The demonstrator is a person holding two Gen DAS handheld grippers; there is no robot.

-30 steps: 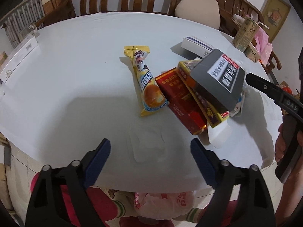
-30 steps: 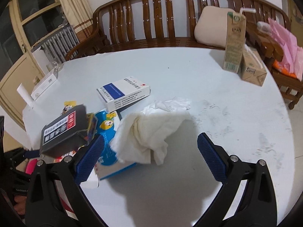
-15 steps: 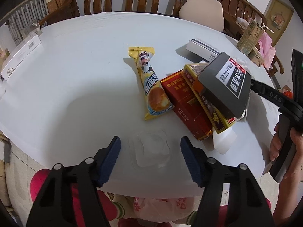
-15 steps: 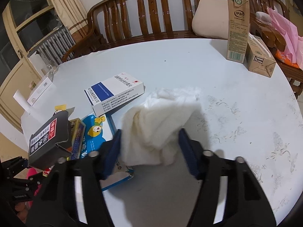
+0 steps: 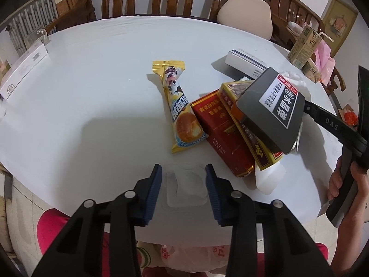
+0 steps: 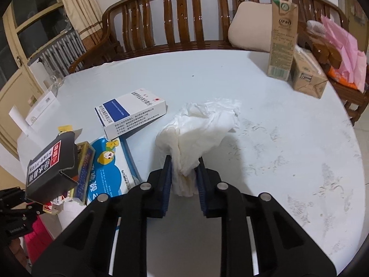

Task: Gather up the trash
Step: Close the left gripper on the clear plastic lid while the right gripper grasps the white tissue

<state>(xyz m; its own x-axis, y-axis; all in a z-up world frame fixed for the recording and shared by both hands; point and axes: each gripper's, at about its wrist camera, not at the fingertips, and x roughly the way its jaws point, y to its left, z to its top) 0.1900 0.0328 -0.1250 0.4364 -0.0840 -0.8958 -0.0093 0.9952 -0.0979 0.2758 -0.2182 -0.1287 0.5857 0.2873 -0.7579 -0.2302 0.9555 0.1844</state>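
Both sets of jaws have narrowed since 1 second back: my right gripper (image 6: 183, 173) stood wide around the crumpled tissue (image 6: 198, 129) and is now closing hard on its near end, pads pressing the bunched paper, while my left gripper (image 5: 183, 182) is closing around the clear plastic blister tray (image 5: 184, 190) by the near edge of the white table (image 5: 92, 92), with the tray between the pads but not, as far as I can tell, squeezed yet. My worry on the right is that I hold only 1 thin twist of the tissue; I judge it could tear or slide out when lifted, or drag across the blue cartoon pack (image 6: 108, 170) beside it. On the left, the tray looks flimsy and lies flat, so the pads may buckle it or skate over its rim and flick it off the edge. The snack wrapper (image 5: 182, 113) and the leaning boxes (image 5: 249, 120) lie apart from both grips.
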